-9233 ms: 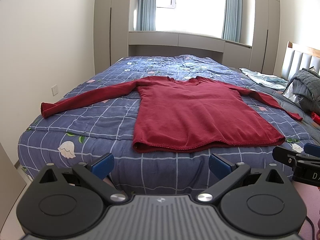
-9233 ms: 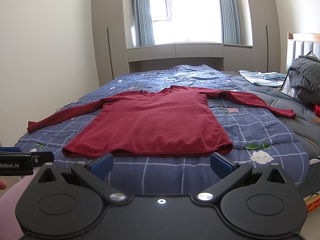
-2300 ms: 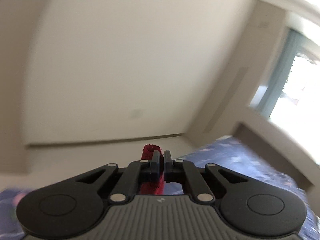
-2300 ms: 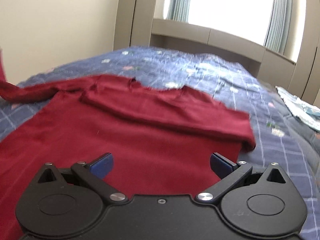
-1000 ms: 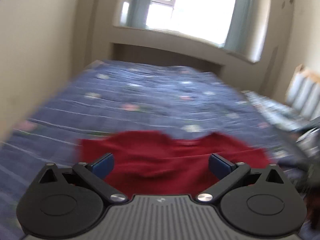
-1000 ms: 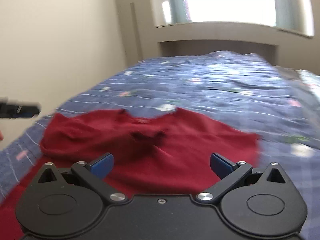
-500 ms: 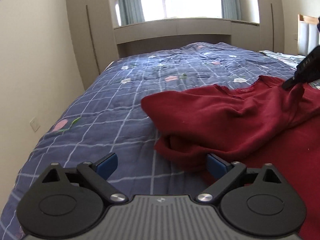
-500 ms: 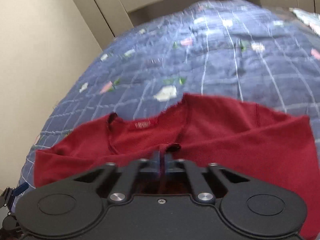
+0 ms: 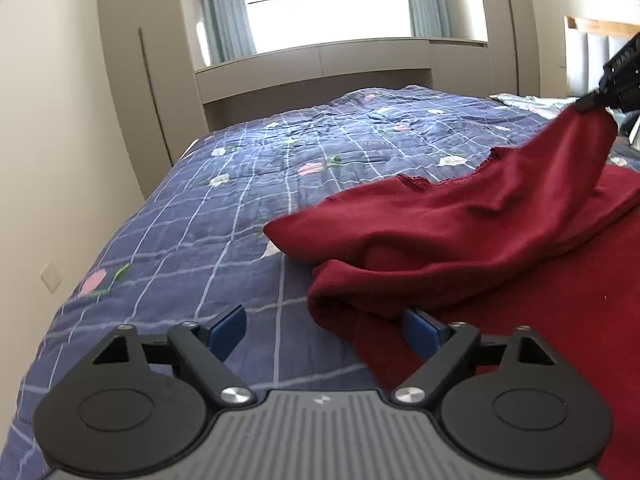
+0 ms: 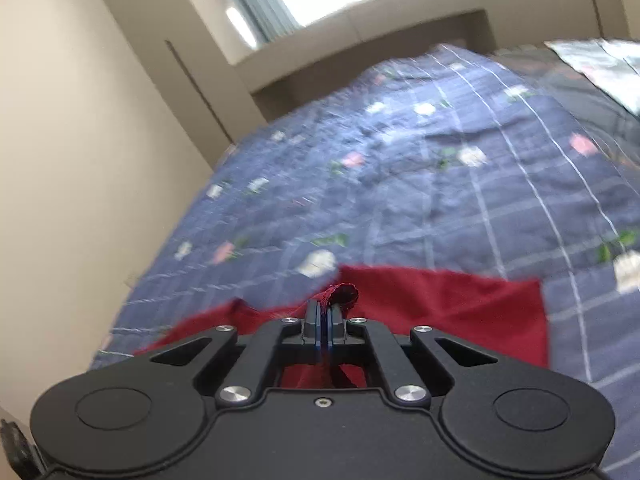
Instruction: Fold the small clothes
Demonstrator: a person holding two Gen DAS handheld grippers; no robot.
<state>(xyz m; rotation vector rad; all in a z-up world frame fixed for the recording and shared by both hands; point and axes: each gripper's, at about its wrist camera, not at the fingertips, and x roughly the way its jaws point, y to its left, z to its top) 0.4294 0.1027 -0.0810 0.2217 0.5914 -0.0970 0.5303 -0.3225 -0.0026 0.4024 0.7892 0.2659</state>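
Since half a second ago, your red top [image 9: 500,240] has risen at its cuff, pinched in your right hand-held gripper [image 10: 322,326]. Your left hand-held gripper [image 9: 326,326] is closing around its bunched edge on the bed [image 9: 240,208].

Left tool [image 9: 322,330] closing, still wide; right tool [image 10: 323,312] clamped tight.

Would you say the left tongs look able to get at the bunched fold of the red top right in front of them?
Probably yes: the left tongs are closing with the red top's bunched fold already between their pads, nothing blocking. The right tongs grip another part, lifted clear.
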